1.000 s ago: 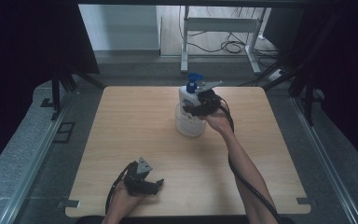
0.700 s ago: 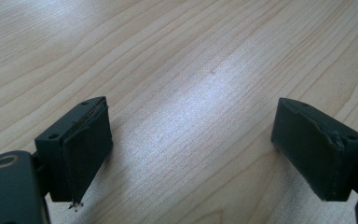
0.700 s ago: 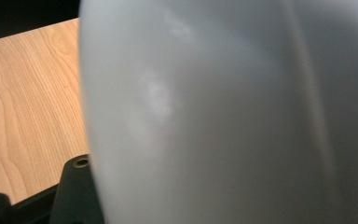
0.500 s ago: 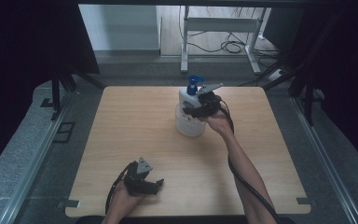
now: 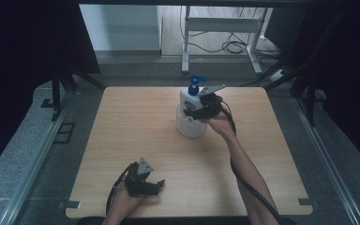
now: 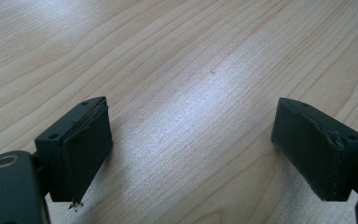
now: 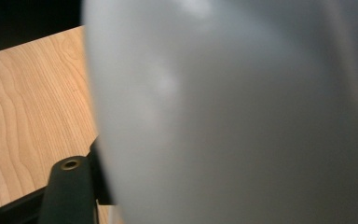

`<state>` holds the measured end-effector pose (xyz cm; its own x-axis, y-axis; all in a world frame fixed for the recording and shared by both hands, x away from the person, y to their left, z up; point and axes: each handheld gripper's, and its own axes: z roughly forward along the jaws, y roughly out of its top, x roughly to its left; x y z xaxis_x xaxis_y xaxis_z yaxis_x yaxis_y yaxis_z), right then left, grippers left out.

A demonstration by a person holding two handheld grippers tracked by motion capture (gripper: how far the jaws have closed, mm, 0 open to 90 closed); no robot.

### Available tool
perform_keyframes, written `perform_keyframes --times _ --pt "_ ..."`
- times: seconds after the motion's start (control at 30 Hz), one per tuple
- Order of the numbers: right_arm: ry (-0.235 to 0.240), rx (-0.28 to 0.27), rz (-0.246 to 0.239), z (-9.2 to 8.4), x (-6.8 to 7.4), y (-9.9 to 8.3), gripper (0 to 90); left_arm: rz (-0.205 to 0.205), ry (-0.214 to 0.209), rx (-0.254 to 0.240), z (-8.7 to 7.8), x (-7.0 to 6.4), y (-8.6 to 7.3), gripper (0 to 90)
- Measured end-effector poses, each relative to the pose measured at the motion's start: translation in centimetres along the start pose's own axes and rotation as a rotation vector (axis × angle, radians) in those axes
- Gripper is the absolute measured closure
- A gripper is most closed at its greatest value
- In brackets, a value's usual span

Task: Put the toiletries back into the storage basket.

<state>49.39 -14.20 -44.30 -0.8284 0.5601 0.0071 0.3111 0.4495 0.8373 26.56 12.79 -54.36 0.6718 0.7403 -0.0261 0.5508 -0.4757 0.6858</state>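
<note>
Right gripper (image 5: 198, 110) at the bottle (image 5: 190, 123): jaws just eased apart, grip unclear; looks like release. Left gripper (image 5: 157, 185) wide open, empty, well nearside of the bottle

Tabletop (image 5: 136, 122) mostly bare wood: wide free lane across the left half and the whole near-right stretch. Sole standing obstacle is the white pump bottle (image 5: 190, 112), upright at far centre, blue pump head on top. Right gripper (image 5: 198, 112) crowds its right flank; forearm slants across the right side. Left gripper (image 5: 159, 185) sits at the near edge, bare wood between its jaws.
</note>
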Motion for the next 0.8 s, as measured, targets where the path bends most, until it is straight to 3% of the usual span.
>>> perform_keyframes --times 0.27,0.8 --pt "-0.019 -0.016 -0.010 -0.5 0.3 0.6 21.9 0.001 0.001 0.001 0.0 0.0 0.0 11.6" --pt "-0.033 -0.029 -0.038 -1.9 0.9 1.7 14.8 0.001 0.001 0.001 0.0 0.0 0.0 11.6"
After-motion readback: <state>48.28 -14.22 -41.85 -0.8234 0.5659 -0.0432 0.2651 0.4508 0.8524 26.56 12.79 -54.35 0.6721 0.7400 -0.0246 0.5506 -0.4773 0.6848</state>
